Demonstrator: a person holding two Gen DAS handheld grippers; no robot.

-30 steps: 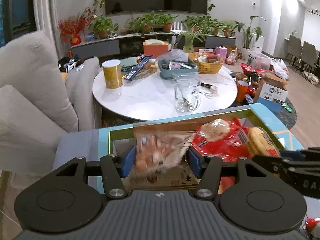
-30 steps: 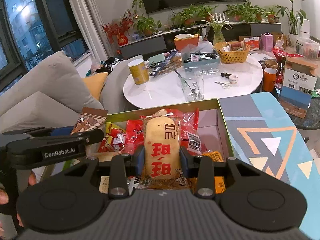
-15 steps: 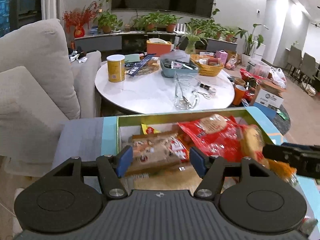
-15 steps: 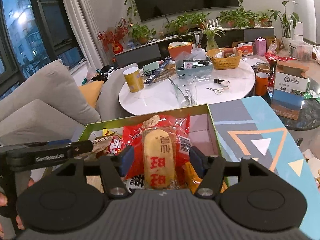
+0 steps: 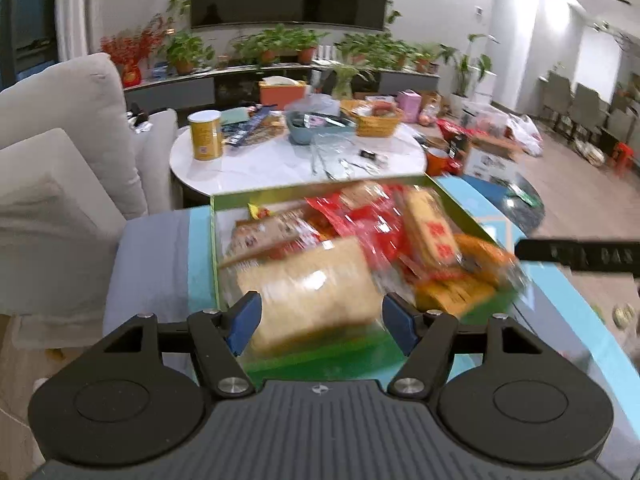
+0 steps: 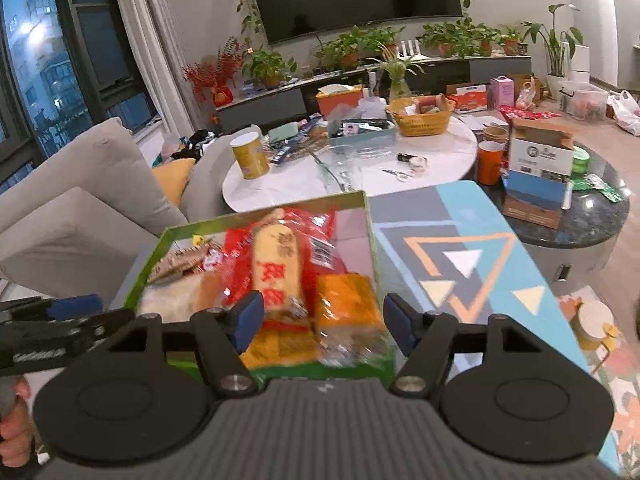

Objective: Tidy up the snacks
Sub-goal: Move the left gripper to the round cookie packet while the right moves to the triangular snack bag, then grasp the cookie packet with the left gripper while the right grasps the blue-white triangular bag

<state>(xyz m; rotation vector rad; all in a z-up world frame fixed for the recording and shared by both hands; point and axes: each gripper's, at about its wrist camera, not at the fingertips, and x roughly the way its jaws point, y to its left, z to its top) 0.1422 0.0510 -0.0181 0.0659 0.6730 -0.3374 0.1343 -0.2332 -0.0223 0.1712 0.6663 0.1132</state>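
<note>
Left gripper: the left gripper [image 5: 320,322] hovers over the near end of the green box [image 5: 212,240], its blue pads spread well apart and opening further. Nothing is pinched between them.
Under the left jaws: a pale, clear-wrapped bread-like pack [image 5: 308,292] lies in the box, seen through the gap. The picture is blurred, so whether the pads brush its wrapper cannot be told.
Right gripper: the right gripper [image 6: 323,322] is likewise parted and widening, its blue pads [image 6: 249,316] free on both sides.
Under the right jaws: the yellow oblong snack with red characters [image 6: 276,268] rests on red wrappers in the box, its near end close to the left pad but not clamped. An orange pack [image 6: 346,300] sits beside it, also below the gap.
Snacks: all lie heaped inside the green box: red packets [image 5: 360,224], the yellow oblong snack, orange packs, and a brown-printed bag [image 5: 272,232] toward the far left corner.
Box: it stands on a patterned blue-and-grey surface [image 6: 460,256], in front of the round white table [image 6: 440,168].
Person: a hand [image 6: 14,424] grips the left tool's handle at the right view's lower left edge.
</note>
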